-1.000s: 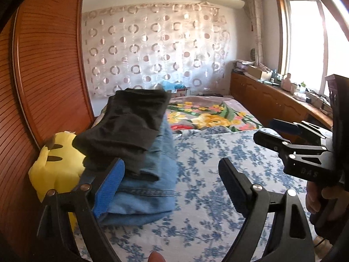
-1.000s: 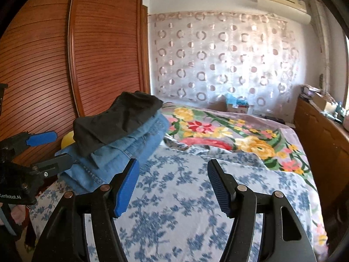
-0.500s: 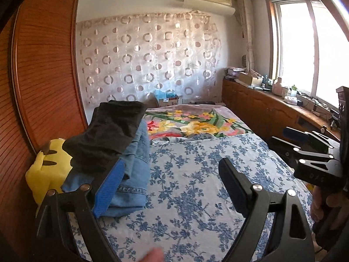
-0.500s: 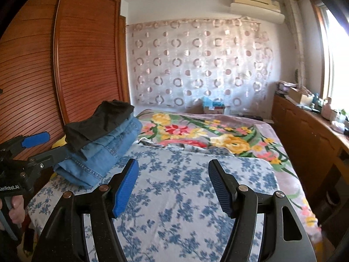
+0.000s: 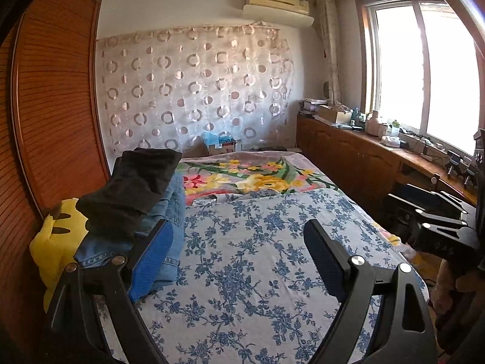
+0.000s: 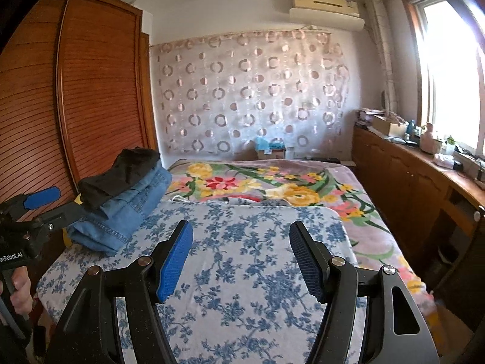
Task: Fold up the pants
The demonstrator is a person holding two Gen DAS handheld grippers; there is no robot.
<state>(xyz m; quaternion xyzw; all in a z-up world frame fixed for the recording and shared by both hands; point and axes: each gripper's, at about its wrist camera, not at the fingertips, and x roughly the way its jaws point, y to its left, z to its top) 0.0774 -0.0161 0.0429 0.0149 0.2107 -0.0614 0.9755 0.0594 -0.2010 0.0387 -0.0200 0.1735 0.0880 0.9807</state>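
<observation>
Both the left gripper (image 5: 239, 254) and the right gripper (image 6: 241, 256) hang with jaws spread wide and empty above the bed's blue-flowered white sheet (image 6: 242, 273). The folded black pants (image 5: 133, 191) lie on top of folded blue denim jeans (image 6: 121, 215) at the bed's left edge, beside a yellow plush toy (image 5: 57, 245).

We see daylight pouring through the window (image 5: 424, 69) on the right, blown out to white glare. The wooden wardrobe (image 6: 91, 91) side sits dimmer. Both fisheye views bend straight lines strongly near the edges, with dark vignetted corners; the centre stays reasonably sharp.
</observation>
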